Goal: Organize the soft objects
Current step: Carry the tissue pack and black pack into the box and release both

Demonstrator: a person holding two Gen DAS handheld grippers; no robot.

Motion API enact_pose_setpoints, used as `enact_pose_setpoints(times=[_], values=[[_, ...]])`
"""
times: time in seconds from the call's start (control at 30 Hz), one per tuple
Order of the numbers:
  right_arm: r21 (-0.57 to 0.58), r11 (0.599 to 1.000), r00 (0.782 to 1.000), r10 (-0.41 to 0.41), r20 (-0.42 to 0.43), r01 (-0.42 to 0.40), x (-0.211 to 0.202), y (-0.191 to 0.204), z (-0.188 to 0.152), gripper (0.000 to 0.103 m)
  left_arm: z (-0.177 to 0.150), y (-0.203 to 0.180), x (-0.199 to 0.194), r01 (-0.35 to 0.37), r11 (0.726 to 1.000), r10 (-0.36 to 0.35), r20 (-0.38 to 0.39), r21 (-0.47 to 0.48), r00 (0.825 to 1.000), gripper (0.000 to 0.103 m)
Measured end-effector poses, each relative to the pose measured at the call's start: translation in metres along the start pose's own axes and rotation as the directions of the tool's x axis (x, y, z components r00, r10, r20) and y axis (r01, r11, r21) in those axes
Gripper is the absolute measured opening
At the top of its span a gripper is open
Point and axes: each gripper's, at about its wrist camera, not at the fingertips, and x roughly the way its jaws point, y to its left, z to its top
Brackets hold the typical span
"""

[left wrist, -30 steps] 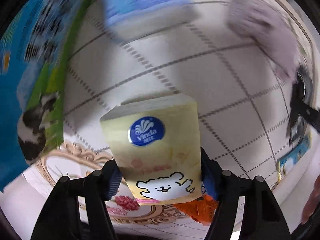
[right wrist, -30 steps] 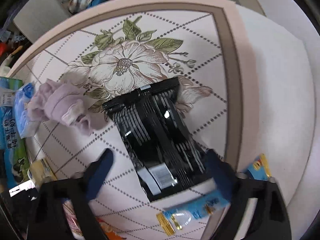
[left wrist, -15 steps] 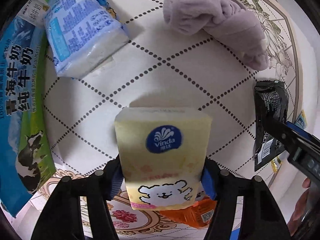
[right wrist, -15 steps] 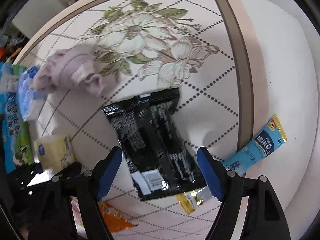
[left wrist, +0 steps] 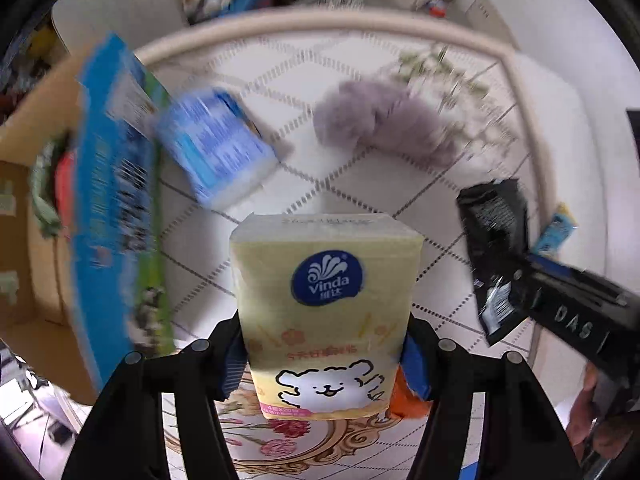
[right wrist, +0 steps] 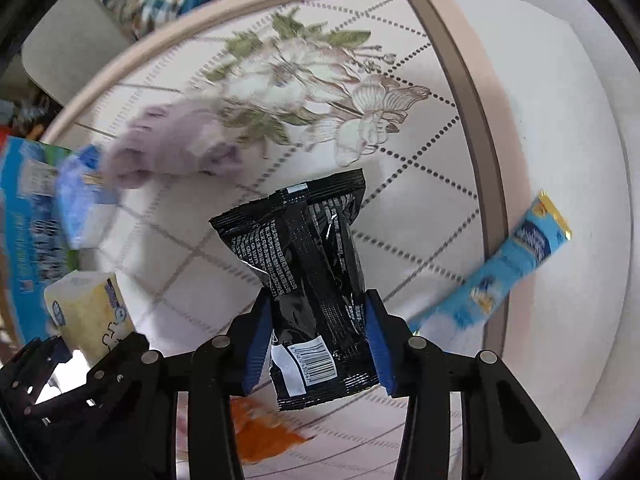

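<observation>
My left gripper (left wrist: 322,356) is shut on a yellow Vinda tissue pack (left wrist: 326,300) and holds it above the table. My right gripper (right wrist: 316,336) is shut on a black snack bag (right wrist: 316,280), lifted off the patterned tabletop (right wrist: 420,152). The bag and right gripper also show at the right of the left wrist view (left wrist: 496,252). The tissue pack shows at the lower left of the right wrist view (right wrist: 88,312). A lilac cloth (left wrist: 384,124) and a blue-white soft pack (left wrist: 216,152) lie on the table further back.
A tall blue-green milk carton box (left wrist: 116,216) stands at the left, with a cardboard box (left wrist: 24,200) beyond it. A light blue sachet (right wrist: 508,256) lies at the right near the table border. An orange packet (right wrist: 264,436) lies below the grippers. Clutter sits beyond the far edge.
My right gripper has closed on the black bag and lifted it off the table. My left gripper has risen and tilted with the tissue pack, so more of the far table shows.
</observation>
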Motion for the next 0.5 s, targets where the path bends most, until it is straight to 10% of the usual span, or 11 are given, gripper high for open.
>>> enact_pose_setpoints(times=[0.5], values=[[-0.037, 0.967, 0.952, 0.253, 0.173, -0.251, -0.136, 0.148, -0.102, 0.046, -0.035, 0.134, -0.159, 0.059, 0.997, -0.067, 0.222, 0.040, 0.973, 0.061]])
